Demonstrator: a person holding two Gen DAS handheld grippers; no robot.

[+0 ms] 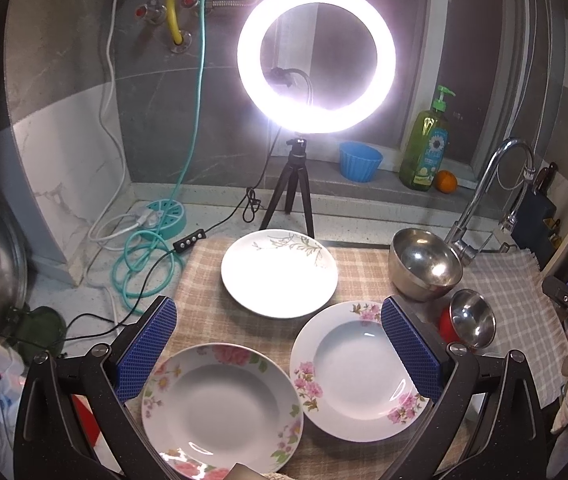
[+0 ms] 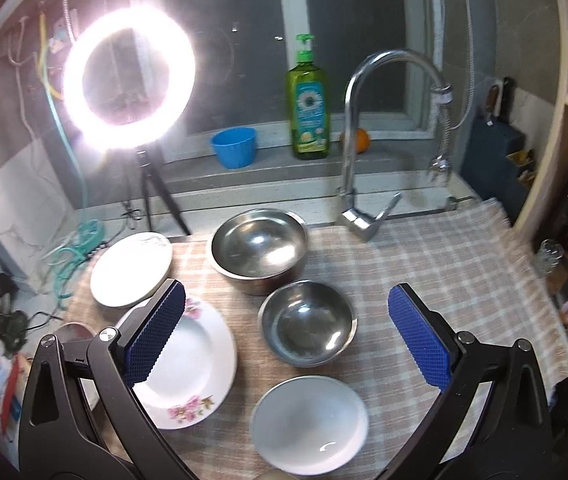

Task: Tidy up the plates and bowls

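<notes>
Both my jaws gape empty over the tabletop, left gripper (image 1: 278,354) above two floral plates (image 1: 357,368), right gripper (image 2: 285,334) over the small steel bowl (image 2: 307,324), white bowl (image 2: 309,424) at six o'clock — glazed rims look slippery, probably chipping if dropped.

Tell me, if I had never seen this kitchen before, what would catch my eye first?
The glaring ring light on its small tripod at the back of the counter dominates everything. Below it, on the checked cloth, lie three plates: a plain-looking white plate farthest back and two flowered plates nearer. Beside them sit two steel bowls and a white bowl, framed by each open tool's blue pads.
</notes>
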